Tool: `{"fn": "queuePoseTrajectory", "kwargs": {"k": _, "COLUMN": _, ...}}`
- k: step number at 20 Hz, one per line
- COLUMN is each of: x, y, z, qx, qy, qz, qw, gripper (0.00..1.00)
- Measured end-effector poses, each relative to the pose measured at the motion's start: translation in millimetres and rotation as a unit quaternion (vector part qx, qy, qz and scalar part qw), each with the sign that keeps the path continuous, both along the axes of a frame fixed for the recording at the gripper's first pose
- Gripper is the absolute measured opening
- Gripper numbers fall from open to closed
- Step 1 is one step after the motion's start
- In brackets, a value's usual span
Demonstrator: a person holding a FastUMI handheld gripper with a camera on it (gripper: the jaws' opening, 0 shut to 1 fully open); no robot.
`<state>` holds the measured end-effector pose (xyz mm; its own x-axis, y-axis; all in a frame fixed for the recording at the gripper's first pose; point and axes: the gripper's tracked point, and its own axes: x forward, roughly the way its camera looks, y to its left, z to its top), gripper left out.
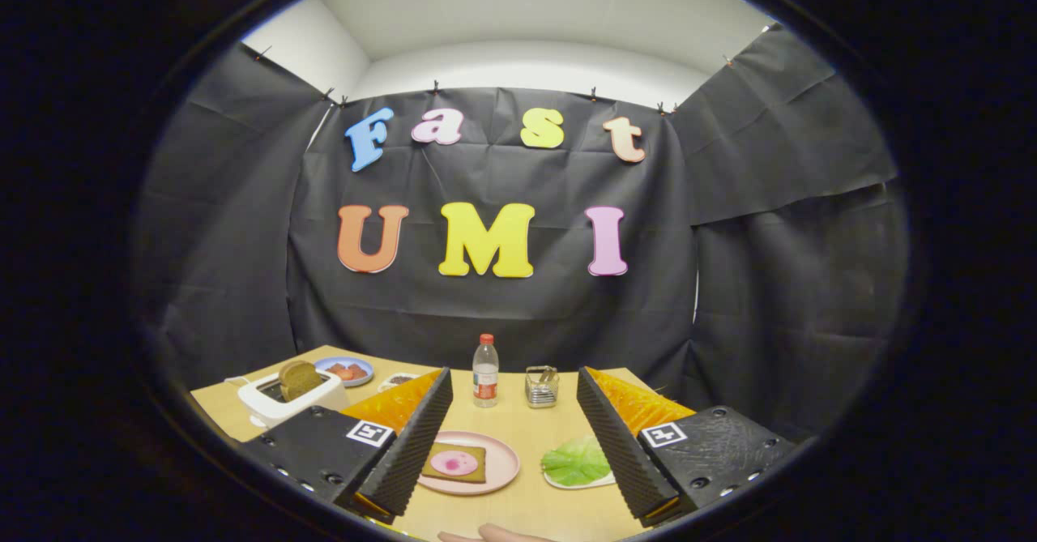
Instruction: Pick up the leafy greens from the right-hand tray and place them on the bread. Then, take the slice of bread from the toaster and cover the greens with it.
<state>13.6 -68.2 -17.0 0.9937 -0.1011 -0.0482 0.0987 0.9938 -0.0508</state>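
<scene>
1. Gripper [514, 445]: fingers spread wide apart, holding nothing, raised above the table [518, 514]. Left finger [409, 445] and right finger [617, 445] both have ribbed black pads facing inward.
2. Between the fingers, close to the left pad: pink plate [501, 471] w/ a brown bread slice [454, 463] lying flat on it, pink round topping in the middle of the slice. Plate rim nearly meets the left pad's edge as seen from here.
3. Leafy greens [577, 461] lie on a small white tray [579, 483], just inside the right finger; the pad hides their right edge.
4. Bare wood between plate and greens: a narrow open lane, wider toward the near edge of the table.
5. A fingertip of a hand [494, 535] shows at the near table edge.
6. Beyond the fingers, mid-table: clear bottle [485, 372] w/ red cap, upright; a small glass holder [541, 386] just right of it. Both stand apart from the plate.
7. Far left: white toaster [288, 400] w/ a bread slice in toaster [299, 378] sticking up from the slot. Behind it a blue plate [347, 370] w/ red bits, plus a small dish [399, 380] partly hidden by the left finger.
8. Table's far edge runs close to the black cloth wall.
</scene>
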Motion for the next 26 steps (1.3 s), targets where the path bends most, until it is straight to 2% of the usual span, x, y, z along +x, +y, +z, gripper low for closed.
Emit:
{"fn": "queuePoseTrajectory", "kwargs": {"k": 3, "x": 16, "y": -26, "z": -25, "qx": 0.013, "qy": 0.037, "qz": -0.003, "qw": 0.999, "gripper": 0.95}}
{"fn": "queuePoseTrajectory", "kwargs": {"k": 9, "x": 68, "y": -101, "z": -89, "qx": 0.037, "qy": 0.114, "qz": -0.048, "qw": 0.992, "gripper": 0.95}}
{"fn": "queuePoseTrajectory", "kwargs": {"k": 13, "x": 104, "y": -143, "z": -145, "qx": 0.043, "qy": 0.180, "qz": -0.062, "qw": 0.981, "gripper": 0.95}}
{"fn": "queuePoseTrajectory", "kwargs": {"k": 16, "x": 128, "y": -158, "z": -179, "qx": 0.050, "qy": 0.229, "qz": -0.064, "qw": 0.970, "gripper": 0.95}}
{"fn": "queuePoseTrajectory", "kwargs": {"k": 23, "x": 164, "y": -178, "z": -211, "qx": 0.063, "qy": 0.285, "qz": -0.060, "qw": 0.955, "gripper": 0.95}}
{"fn": "queuePoseTrajectory", "kwargs": {"k": 26, "x": 179, "y": -177, "z": -232, "qx": 0.073, "qy": 0.331, "qz": -0.048, "qw": 0.939, "gripper": 0.95}}
